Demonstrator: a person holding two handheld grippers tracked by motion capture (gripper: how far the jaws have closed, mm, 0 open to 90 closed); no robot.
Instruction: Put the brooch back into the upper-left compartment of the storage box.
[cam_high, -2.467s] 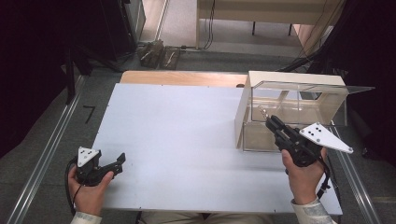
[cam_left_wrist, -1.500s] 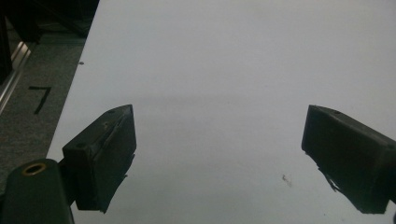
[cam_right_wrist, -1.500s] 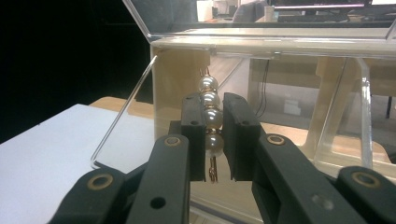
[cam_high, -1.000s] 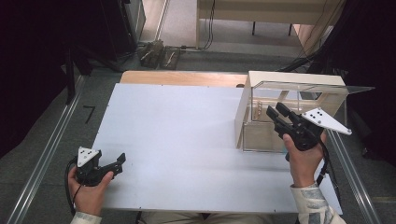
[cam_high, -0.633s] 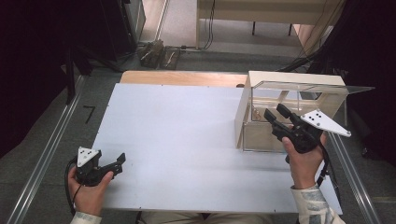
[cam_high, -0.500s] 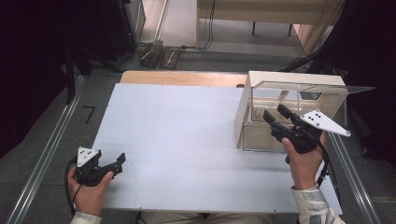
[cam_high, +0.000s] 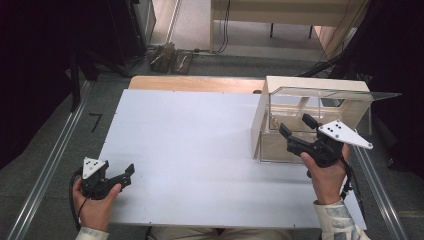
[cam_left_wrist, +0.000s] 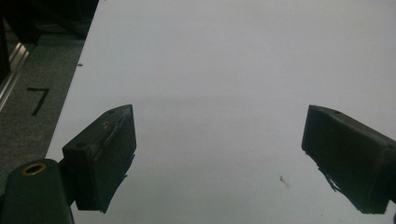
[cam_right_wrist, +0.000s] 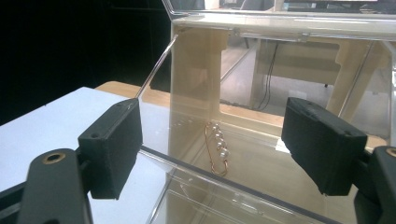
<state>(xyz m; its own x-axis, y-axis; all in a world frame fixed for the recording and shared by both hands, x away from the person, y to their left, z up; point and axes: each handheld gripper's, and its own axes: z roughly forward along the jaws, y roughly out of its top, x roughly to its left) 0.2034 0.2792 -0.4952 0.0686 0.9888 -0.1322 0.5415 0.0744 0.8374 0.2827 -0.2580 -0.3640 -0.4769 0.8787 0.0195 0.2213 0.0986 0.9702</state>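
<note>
A box (cam_high: 264, 120) with a pale wooden frame and clear walls stands on the right of the white table (cam_high: 200, 135). Its clear lid (cam_high: 350, 93) is raised. On the box floor lies a gold pin with small pearls (cam_right_wrist: 218, 150). My right gripper (cam_high: 295, 126) is held at the box's near side, open and holding nothing. In the right gripper view, the right gripper (cam_right_wrist: 219, 142) looks over a clear wall edge, with the pin farther in. My left gripper (cam_high: 129, 172) rests at the table's front left corner, open. In its own view, the left gripper (cam_left_wrist: 219, 158) frames bare table.
A wooden strip (cam_high: 190, 82) runs along the table's back edge. Grey floor with a metal rail (cam_high: 45, 170) lies to the left, marked with a "7" (cam_left_wrist: 37, 100). Behind the table are cables and a wooden bench (cam_high: 280, 15).
My right gripper has lifted from low beside the box up to its near wall, and its jaws have spread apart. The left gripper has stayed in place.
</note>
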